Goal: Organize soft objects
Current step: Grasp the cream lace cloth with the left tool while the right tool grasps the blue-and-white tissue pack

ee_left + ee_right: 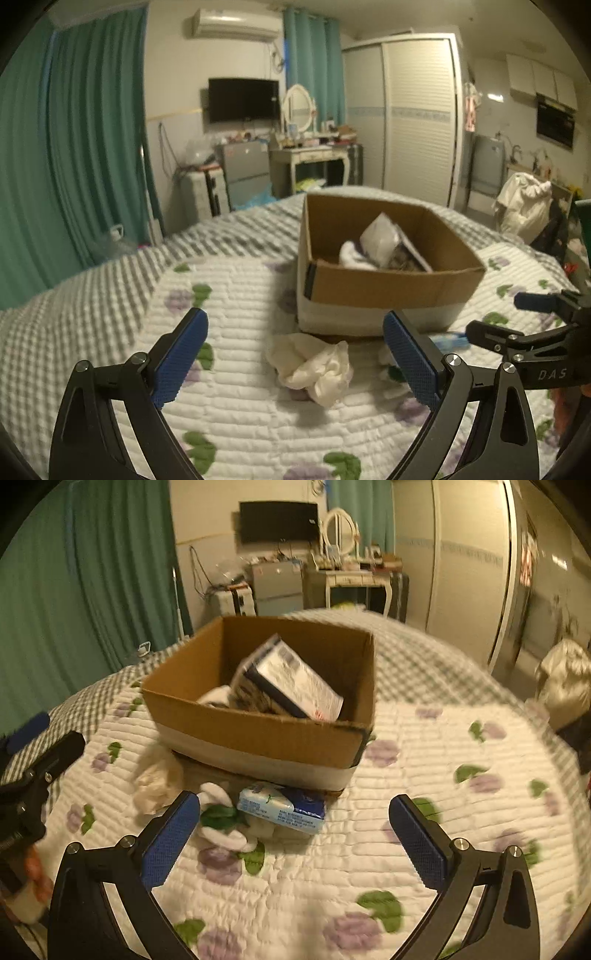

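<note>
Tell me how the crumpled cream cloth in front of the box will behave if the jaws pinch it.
The crumpled cream cloth is probably floppy: it lies in loose folds, so it should sag. It looks light and unlikely to roll on the quilt.

Cardboard box [258, 738]: matt brown. Beside it, the tissue pack [282, 806] is glossy plastic; the crumpled cloth [314, 365] is soft; the quilt [443, 812] under it is stitched fabric.

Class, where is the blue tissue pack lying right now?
In the right wrist view, the blue tissue pack lies on the quilt just before the cardboard box, beside white socks.
</note>
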Demonstrator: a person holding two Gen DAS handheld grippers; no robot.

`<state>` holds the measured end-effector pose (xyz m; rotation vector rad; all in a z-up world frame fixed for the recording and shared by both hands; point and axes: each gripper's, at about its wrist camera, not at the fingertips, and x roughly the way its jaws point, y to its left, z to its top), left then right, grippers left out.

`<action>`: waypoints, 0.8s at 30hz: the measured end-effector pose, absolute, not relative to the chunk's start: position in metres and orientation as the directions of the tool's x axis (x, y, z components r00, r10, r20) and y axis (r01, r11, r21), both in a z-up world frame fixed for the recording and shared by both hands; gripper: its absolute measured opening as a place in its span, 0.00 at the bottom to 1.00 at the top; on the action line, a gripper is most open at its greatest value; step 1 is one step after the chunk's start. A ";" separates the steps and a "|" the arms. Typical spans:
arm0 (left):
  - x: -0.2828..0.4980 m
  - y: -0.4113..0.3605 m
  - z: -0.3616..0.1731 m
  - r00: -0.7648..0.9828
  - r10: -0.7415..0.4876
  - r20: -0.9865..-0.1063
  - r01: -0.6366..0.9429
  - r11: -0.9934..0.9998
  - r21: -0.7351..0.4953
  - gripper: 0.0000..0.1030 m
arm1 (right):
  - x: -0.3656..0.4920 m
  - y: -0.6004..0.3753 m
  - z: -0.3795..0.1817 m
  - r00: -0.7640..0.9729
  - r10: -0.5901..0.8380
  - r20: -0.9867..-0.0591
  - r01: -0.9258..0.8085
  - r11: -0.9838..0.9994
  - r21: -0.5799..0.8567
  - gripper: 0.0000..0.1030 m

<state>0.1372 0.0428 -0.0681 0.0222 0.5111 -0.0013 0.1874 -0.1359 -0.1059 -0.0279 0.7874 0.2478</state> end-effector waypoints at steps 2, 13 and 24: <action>0.147 0.041 -0.082 0.855 -0.004 -0.518 0.017 1.000 0.021 0.95 | 0.198 -0.131 -0.118 0.665 0.215 -0.715 -0.231 0.970 0.076 1.00; 0.179 0.035 -0.131 0.754 -0.022 -0.657 0.043 0.999 0.016 0.95 | 0.233 -0.127 -0.161 0.603 0.221 -0.766 -0.182 0.974 0.138 0.86; 0.180 0.019 -0.150 0.711 -0.057 -0.701 0.103 0.994 0.024 0.53 | 0.231 -0.139 -0.168 0.589 0.292 -0.753 -0.167 0.956 0.240 0.70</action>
